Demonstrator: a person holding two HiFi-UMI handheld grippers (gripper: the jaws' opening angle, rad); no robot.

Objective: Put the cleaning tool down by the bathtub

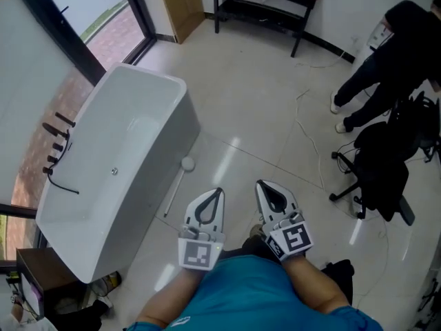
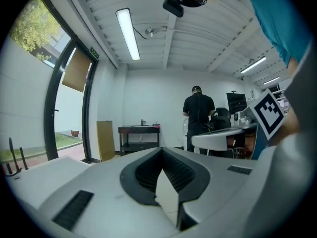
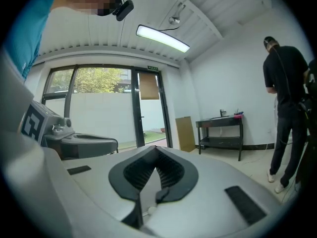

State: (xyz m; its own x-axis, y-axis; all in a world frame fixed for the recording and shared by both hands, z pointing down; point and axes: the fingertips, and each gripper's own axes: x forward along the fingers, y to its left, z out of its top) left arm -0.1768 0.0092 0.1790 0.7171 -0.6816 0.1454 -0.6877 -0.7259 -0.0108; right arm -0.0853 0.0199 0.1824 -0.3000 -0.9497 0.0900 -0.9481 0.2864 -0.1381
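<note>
Beside the tub [image 1: 117, 157] edge the tool [image 1: 177, 187] lies on open floor [image 1: 262, 102]; my left gripper [image 1: 218, 193] and right gripper [image 1: 262, 185] are empty, jaws shut.

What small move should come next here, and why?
Probably none beyond lowering both hands to rest: the cleaning tool already lies on the floor beside the bathtub, and the left gripper and right gripper are shut, empty and clear of it.
</note>
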